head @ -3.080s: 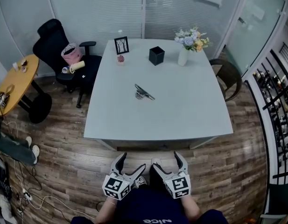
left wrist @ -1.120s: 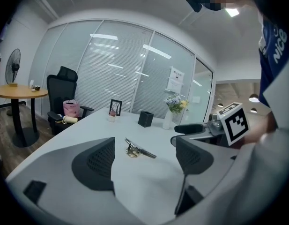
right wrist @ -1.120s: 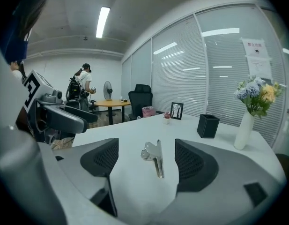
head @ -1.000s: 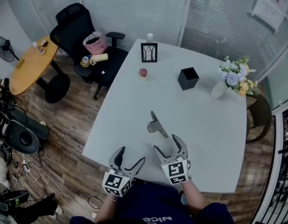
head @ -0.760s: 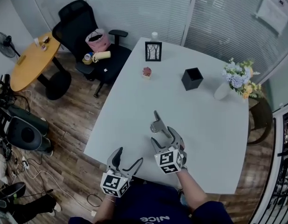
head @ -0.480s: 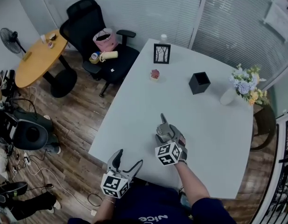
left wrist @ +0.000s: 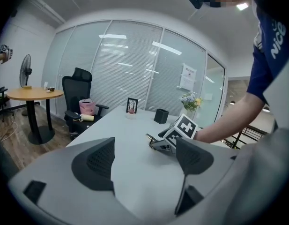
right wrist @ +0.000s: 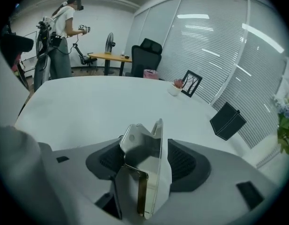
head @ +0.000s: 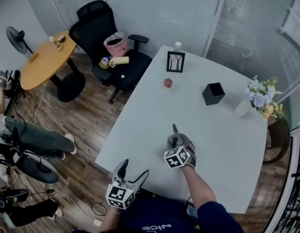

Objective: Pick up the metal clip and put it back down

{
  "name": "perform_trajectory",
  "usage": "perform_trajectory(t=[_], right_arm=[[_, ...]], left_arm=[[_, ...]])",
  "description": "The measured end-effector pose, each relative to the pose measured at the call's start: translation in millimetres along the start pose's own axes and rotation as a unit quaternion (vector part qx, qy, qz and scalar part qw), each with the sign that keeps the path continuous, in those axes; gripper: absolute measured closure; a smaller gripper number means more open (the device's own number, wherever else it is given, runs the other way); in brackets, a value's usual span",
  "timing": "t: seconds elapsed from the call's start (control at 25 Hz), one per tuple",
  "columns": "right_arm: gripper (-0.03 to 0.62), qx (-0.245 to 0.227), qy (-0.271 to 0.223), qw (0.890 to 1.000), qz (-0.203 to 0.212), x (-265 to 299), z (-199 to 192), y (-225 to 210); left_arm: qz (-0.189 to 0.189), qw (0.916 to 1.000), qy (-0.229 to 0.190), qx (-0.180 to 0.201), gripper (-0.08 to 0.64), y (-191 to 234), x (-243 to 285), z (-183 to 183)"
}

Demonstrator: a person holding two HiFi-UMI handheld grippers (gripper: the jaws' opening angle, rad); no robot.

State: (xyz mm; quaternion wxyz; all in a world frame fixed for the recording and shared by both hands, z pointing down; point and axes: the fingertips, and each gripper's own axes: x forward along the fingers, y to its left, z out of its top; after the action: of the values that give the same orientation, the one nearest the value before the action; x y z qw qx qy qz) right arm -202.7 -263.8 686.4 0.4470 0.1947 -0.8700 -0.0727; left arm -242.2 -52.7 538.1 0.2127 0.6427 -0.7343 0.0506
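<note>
Closing on the metal clip [right wrist: 143, 158] where it sits on the white table [head: 222, 144]: right gripper [head: 175, 141] jaws have just been narrowing, pads now against its flanks. Stiff, light, slick steel, so clamp the broad body, not the thin lever. Left gripper [head: 134, 168] gapes, empty.

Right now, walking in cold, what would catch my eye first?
On the white table, the jaws of the right gripper have just been closing on a shiny metal clip that fills the gap between them. The left gripper hovers open and empty by the near edge. Flowers brighten the table's far right corner.
</note>
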Motion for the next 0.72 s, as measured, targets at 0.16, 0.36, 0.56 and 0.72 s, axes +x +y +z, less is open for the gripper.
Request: perform_trajectory(t=[0.16,0.36,0.56,0.72], right_arm=[[0.371,0.050,0.005,0.999,0.011,5.2,-0.4,1.7],[0.384,0.063,0.016,0.998,0.001,4.4,-0.5,3.1],[0.457,0.081,0.004,0.997,-0.005,0.0,1.8,-7.8],[0.471,0.091,0.002,0.996,0.004,-4.1,0.0,-12.6]], left_arm=[[-0.001,1.0000,0.005,-0.001,0.153,0.3,-0.2,-3.9],[0.000,1.0000,0.007,0.000,0.153,1.9,-5.1,-6.0],[0.001,1.0000,0.004,0.000,0.153,2.2,-7.8,-5.0],[0.000,1.0000,0.005,-0.001,0.153,4.1,-12.7,-8.3]])
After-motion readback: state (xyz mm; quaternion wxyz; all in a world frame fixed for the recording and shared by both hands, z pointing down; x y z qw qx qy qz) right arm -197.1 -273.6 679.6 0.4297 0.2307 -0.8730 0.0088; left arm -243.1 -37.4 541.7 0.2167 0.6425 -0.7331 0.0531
